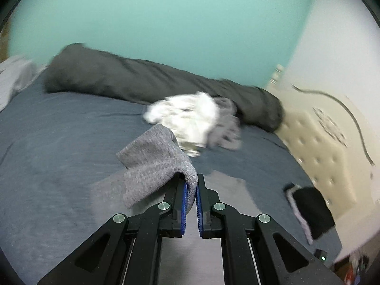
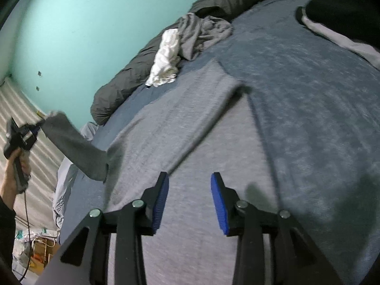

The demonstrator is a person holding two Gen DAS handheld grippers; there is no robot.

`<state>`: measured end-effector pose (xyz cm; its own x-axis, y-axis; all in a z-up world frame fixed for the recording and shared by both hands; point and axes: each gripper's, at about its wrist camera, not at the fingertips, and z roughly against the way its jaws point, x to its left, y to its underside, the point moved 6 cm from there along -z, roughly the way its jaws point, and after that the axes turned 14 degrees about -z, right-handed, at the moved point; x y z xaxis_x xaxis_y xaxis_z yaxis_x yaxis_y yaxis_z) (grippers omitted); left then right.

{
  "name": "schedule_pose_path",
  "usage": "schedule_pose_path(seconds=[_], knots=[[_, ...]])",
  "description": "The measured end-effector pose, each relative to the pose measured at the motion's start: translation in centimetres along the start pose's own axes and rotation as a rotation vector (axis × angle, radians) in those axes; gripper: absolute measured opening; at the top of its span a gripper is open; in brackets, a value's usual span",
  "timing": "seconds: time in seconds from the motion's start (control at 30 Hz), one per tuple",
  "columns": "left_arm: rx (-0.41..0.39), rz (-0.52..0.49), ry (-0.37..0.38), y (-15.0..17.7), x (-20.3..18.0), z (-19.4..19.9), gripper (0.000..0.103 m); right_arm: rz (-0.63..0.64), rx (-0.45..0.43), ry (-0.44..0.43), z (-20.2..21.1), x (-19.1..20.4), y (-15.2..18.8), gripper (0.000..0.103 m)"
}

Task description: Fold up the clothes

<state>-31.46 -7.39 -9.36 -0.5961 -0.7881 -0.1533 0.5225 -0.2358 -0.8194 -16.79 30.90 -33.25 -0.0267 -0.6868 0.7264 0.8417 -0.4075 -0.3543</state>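
Left gripper [image 1: 191,190] clamps grey sleeve [image 1: 154,166], lower centre; right gripper [image 2: 190,199] apart, empty. Lay sleeve flat across shirt body [image 2: 213,142], keep taut.

Heathered grey shirt [image 2: 190,166] on a blue-grey bed [image 1: 47,130], dark charcoal duvet [image 1: 142,80], white garment [image 1: 187,116], teal wall [image 1: 166,23], blue pads [image 2: 161,201] on black tools.

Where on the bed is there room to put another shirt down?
The bare blue sheet between the grey shirt and the dark rolled blanket is free. Near the white and grey clothes pile it is crowded.
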Motion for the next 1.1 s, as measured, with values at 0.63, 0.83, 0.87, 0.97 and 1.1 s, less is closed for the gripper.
schedule_pose_path(seconds=[0.63,0.83,0.87,0.97,1.1], knots=[[0.426,-0.283,0.292,20.3,-24.4,-14.8,0.008,-0.089,0.002,-0.045,2.2,-2.2,-1.3,0.043],[0.437,-0.248,0.305,22.6,-23.4,-14.1,0.031,-0.074,0.046,-0.041,0.9,-1.7,-0.7,0.044],[0.428,-0.247,0.309,22.5,-23.2,-13.8,0.044,-0.071,0.049,-0.043,0.8,-1.5,-0.6,0.044],[0.417,-0.261,0.303,22.3,-22.6,-12.8,0.047,-0.061,0.055,-0.046,0.3,-0.9,-0.6,0.045],[0.421,-0.247,0.261,22.4,-20.6,-12.0,0.047,-0.051,0.072,-0.044,-0.6,0.0,-0.2,0.049]])
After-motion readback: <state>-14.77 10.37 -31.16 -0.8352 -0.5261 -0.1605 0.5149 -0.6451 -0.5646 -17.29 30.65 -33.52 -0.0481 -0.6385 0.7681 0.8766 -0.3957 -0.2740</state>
